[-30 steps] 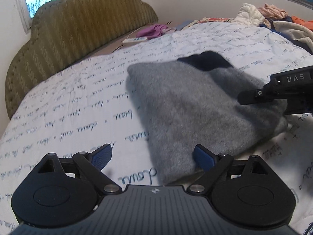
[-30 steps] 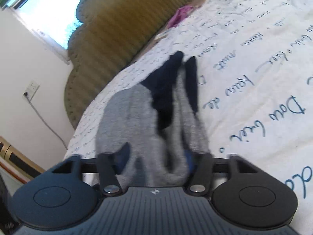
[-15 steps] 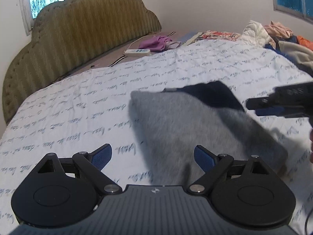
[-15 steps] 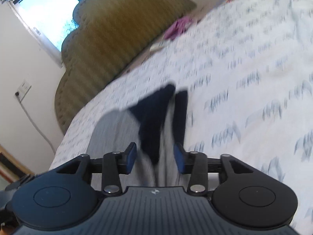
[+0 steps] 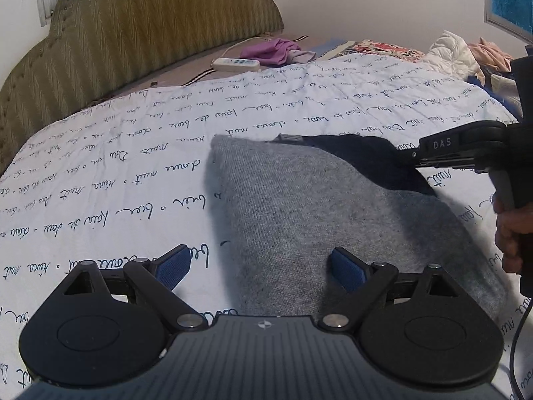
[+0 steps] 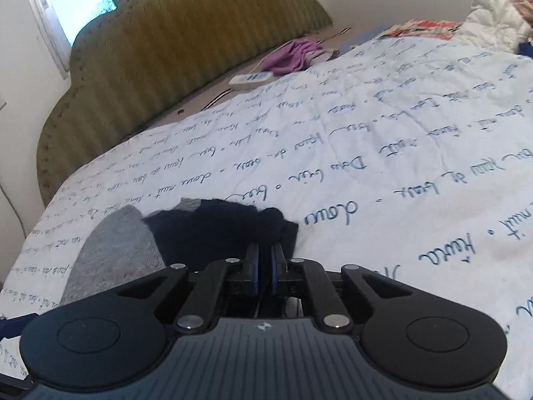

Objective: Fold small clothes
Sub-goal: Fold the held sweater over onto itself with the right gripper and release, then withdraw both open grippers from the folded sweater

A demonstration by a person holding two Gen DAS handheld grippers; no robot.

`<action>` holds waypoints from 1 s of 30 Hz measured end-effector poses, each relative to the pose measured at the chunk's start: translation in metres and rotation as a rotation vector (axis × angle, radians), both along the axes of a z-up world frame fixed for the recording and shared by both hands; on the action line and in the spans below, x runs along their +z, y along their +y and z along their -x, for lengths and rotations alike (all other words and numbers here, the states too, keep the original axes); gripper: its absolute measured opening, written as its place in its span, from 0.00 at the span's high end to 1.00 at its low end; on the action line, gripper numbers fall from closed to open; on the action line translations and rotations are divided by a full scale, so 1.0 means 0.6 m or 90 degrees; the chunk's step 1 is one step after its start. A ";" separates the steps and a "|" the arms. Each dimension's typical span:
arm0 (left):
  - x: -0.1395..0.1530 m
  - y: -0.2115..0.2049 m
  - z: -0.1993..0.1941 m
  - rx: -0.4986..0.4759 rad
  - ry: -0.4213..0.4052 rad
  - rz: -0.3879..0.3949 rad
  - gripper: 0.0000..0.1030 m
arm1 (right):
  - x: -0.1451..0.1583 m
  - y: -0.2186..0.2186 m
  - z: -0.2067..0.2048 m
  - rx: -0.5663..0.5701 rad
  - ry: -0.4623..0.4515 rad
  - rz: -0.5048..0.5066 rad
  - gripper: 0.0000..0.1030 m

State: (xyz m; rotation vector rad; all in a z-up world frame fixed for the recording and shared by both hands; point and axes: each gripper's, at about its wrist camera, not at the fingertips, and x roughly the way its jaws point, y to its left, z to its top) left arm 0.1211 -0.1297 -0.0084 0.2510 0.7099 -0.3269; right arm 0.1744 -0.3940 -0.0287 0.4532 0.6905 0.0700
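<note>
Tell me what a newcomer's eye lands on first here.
The grey garment with its dark navy end, spread mid-bed on the white script-printed cover. Next, the right gripper, shut on that navy end, while the left gripper hangs open over the grey near edge. Behind stands the olive headboard.

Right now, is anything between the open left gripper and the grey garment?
Nothing visible. The left gripper hangs open right over the garment's near edge, with only bedspread beside it. The right gripper pinches the dark far end.
</note>
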 end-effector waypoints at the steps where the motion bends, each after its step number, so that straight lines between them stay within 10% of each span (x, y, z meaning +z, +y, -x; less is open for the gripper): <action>1: 0.001 0.000 0.001 0.001 -0.002 -0.001 0.10 | 0.000 0.000 0.001 0.002 0.002 0.001 0.92; 6: 0.004 0.000 0.003 0.003 0.000 -0.002 0.10 | 0.013 -0.009 0.030 -0.012 -0.017 -0.027 0.76; 10: 0.005 0.000 0.003 0.006 0.005 -0.001 0.10 | 0.024 0.006 0.051 0.024 -0.028 -0.019 0.29; 15: 0.006 0.003 0.004 0.009 0.010 0.000 0.10 | 0.003 0.028 0.039 0.035 0.022 0.049 0.29; 30: 0.024 0.013 -0.104 0.014 0.026 0.042 0.07 | -0.030 -0.014 0.004 0.036 0.031 -0.088 0.29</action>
